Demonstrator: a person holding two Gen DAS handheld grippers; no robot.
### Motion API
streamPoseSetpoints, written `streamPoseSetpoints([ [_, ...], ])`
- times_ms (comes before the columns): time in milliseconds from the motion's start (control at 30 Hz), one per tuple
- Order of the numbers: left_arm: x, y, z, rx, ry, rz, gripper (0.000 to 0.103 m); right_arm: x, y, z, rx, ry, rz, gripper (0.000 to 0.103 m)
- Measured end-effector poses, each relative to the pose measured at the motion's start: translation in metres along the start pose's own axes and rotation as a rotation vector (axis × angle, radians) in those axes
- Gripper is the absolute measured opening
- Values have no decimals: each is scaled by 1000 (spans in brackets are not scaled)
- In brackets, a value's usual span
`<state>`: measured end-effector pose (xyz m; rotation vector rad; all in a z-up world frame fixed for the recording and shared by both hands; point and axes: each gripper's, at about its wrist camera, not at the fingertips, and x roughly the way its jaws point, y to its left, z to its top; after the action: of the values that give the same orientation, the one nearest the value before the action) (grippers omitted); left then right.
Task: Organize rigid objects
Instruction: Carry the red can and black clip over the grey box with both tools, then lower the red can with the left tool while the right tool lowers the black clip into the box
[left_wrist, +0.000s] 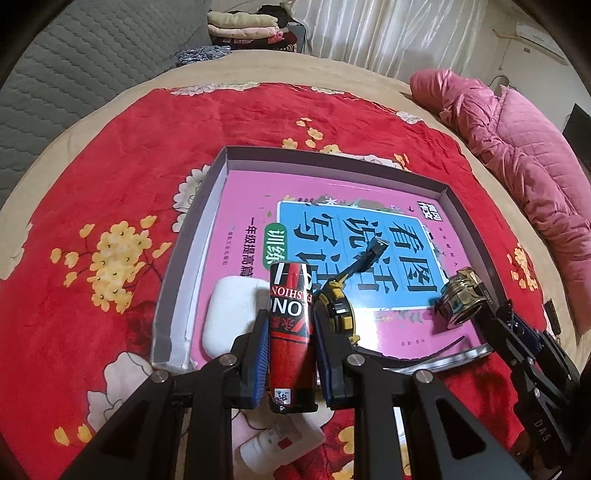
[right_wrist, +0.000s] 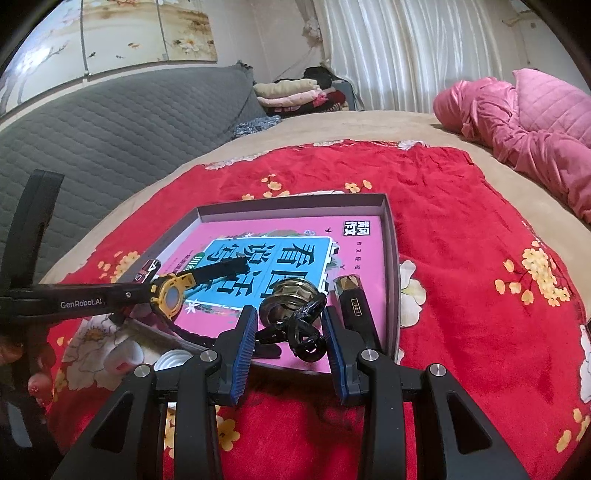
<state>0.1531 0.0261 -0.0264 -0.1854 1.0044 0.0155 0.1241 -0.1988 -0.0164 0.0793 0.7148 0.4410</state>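
A red-and-black cylindrical can with white lettering (left_wrist: 291, 332) stands pinched between the blue pads of the left gripper (left_wrist: 290, 350), just ahead of which lies the shallow grey cardboard box (left_wrist: 207, 206), while the right gripper (right_wrist: 290, 347) hangs spread around a black-and-gold metal reel (right_wrist: 291, 302).

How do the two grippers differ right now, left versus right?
The left gripper is shut on the red can; the right gripper is open, its blue pads apart on either side of a black clip without pinching it. The left carries its load over the near-left part of the shallow box, the right sits at the near-right. Both have black arms and blue pads.
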Motion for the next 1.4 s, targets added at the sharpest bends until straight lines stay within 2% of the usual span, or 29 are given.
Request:
streamPoseSetpoints([
  [900,14,-28,-3,59,32,-53,23,26,-4,2,-9,61,-7,37],
  [1400,22,-34,-4,81,62,-45,22,30,-2,2,-25,72,-11,37],
])
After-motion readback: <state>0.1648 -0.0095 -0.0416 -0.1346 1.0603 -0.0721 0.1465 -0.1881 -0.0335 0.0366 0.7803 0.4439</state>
